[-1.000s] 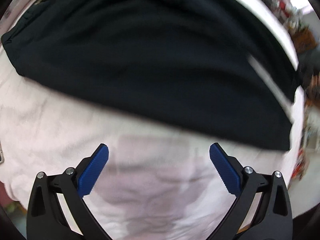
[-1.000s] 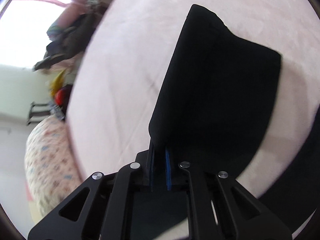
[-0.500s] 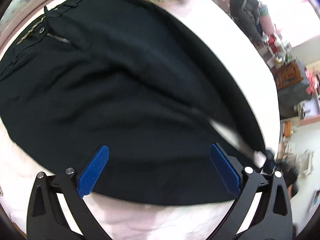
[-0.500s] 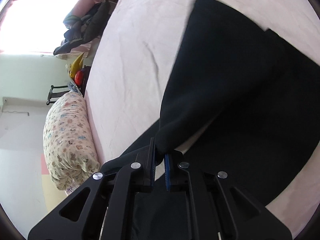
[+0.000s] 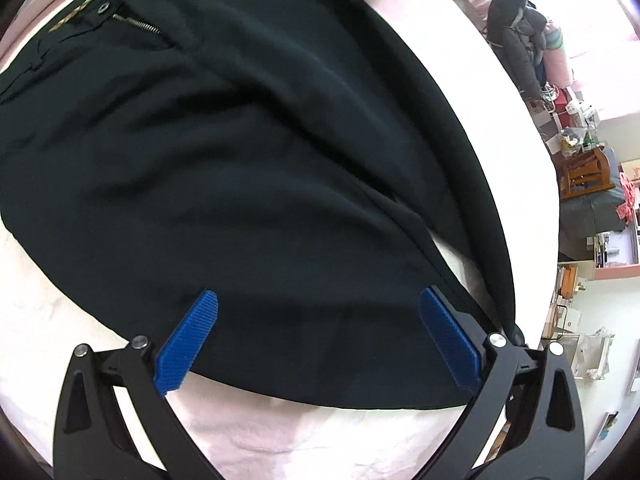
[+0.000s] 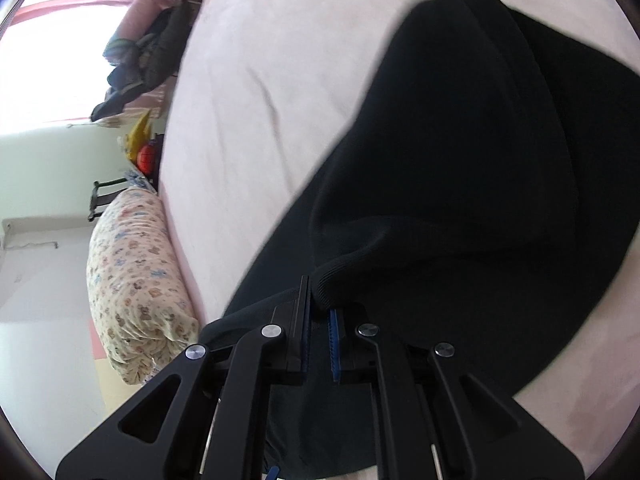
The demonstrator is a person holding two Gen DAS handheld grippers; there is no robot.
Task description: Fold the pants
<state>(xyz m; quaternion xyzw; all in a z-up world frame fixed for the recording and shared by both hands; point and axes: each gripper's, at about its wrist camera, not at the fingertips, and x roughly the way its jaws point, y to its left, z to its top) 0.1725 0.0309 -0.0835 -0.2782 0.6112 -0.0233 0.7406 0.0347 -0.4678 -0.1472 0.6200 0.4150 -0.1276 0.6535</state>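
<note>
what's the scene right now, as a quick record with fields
surface: pink bed sheet
garment: black pants, spread on the sheet, zipper and button showing at the waist
left hand-held gripper: open, over the pants, pads gripping nothing
right hand-held gripper: shut on a fold of the pants, cloth bunched between the pads
fold state: one part of the pants lifted and carried over the rest, not laid flat yet
nearby: patterned pillow at the bed's edge
</note>
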